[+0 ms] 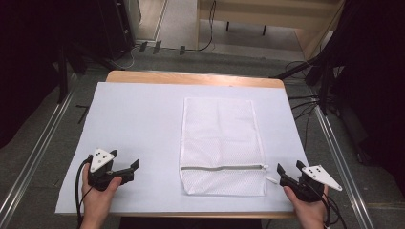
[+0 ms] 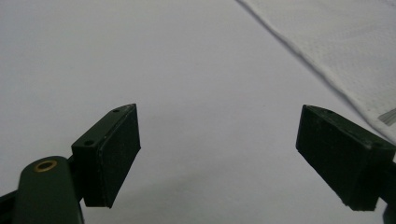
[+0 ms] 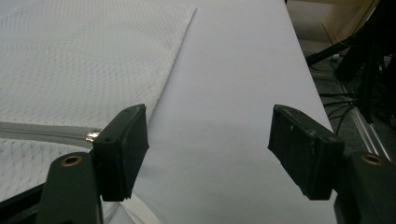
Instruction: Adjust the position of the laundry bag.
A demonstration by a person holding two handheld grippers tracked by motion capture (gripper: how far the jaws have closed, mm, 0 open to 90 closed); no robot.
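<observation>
White mesh laundry bag (image 1: 222, 143) lay flat on the sheet-covered surface (image 1: 138, 124), right of centre, long axis running away from the person; zipper (image 1: 222, 167) ran across it near the close end, seemingly closed, with the pull (image 1: 266, 167) at the right edge and a small tab (image 1: 271, 180) trailing off that corner. Left gripper (image 1: 135, 168) rested near the front edge, well apart from the bag, jaws spread and empty; right gripper (image 1: 289, 168) sat just beside the bag's near right corner, jaws likewise apart with nothing between them, one pad (image 3: 126, 149) close to the zipper end (image 3: 92, 136) in the right gripper view.

Judgement: bag likely very light, limp, thin, two layers of fine mesh; would drape and fold rather than hold shape; mesh probably snags easily, not fragile otherwise. Best holds: hemmed side edge or corner for lifting; zipper pull for opening, with the other gripper pinning or pinching fabric beside the zipper to resist the pull; a flat pinch risked catching both layers.
</observation>
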